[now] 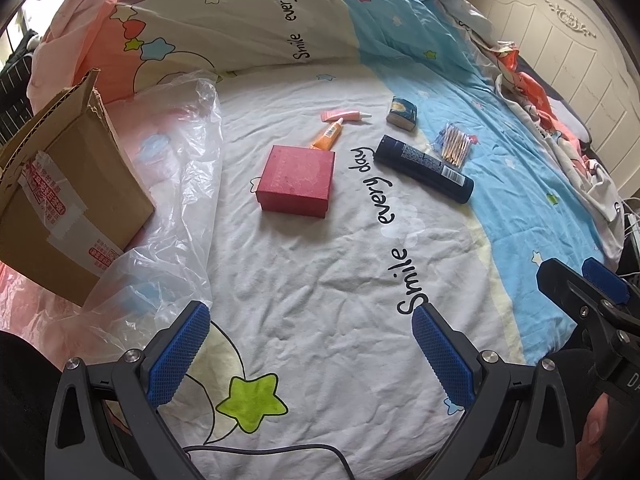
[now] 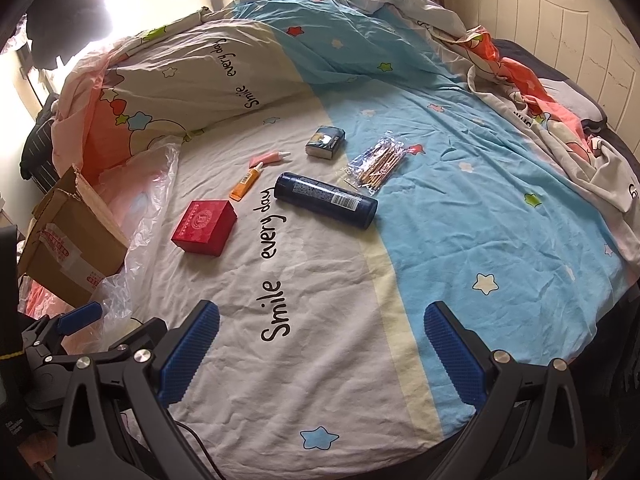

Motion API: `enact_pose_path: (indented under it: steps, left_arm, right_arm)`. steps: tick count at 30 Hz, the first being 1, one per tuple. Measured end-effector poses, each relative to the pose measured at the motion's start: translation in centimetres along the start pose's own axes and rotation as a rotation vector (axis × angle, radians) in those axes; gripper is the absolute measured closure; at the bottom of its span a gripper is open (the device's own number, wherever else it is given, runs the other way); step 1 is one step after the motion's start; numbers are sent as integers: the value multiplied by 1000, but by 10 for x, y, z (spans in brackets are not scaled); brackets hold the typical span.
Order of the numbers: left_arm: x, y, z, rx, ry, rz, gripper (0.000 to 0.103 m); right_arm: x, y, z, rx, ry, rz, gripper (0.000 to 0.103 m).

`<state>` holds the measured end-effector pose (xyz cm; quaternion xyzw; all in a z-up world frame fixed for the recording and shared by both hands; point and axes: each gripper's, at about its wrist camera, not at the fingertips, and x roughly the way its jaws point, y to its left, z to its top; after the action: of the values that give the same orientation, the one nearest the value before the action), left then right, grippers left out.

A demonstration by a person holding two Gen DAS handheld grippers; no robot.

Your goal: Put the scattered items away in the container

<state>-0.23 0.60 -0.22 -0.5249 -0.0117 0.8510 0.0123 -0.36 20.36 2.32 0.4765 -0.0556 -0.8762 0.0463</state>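
On the bed sheet lie a red box (image 1: 297,179) (image 2: 205,227), an orange tube (image 1: 328,137) (image 2: 245,185), a pink tube (image 1: 344,115) (image 2: 269,157), a dark blue can (image 1: 424,168) (image 2: 326,200), a small blue packet (image 1: 401,113) (image 2: 325,142) and a bag of cotton swabs (image 1: 454,144) (image 2: 378,164). An open cardboard box (image 1: 68,200) (image 2: 76,240) stands at the left on clear plastic. My left gripper (image 1: 312,344) is open and empty above the sheet, well short of the items. My right gripper (image 2: 322,344) is open and empty too.
Crumpled clear plastic (image 1: 180,184) (image 2: 148,216) lies beside the cardboard box. A bunched duvet (image 1: 240,20) (image 2: 240,60) rises behind the items. A white headboard (image 1: 560,40) (image 2: 560,20) and loose clothes (image 2: 560,128) are at the right.
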Motion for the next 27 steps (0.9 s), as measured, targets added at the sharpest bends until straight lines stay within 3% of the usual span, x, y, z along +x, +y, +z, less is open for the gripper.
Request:
enact_pose_path:
  steps: [4, 10, 15, 27]
  left_arm:
    - [6, 0, 2, 14, -3, 24, 0]
    - [14, 5, 10, -16, 2, 0, 0]
    - [21, -3, 20, 43, -12, 29, 0]
    - [49, -19, 50, 69, 1, -30, 0]
  right_arm:
    - [9, 1, 5, -27, 25, 20, 0]
    - [14, 6, 20, -96, 11, 3, 0]
    - [24, 7, 34, -146, 10, 6, 0]
    - [63, 10, 69, -271, 63, 21, 0]
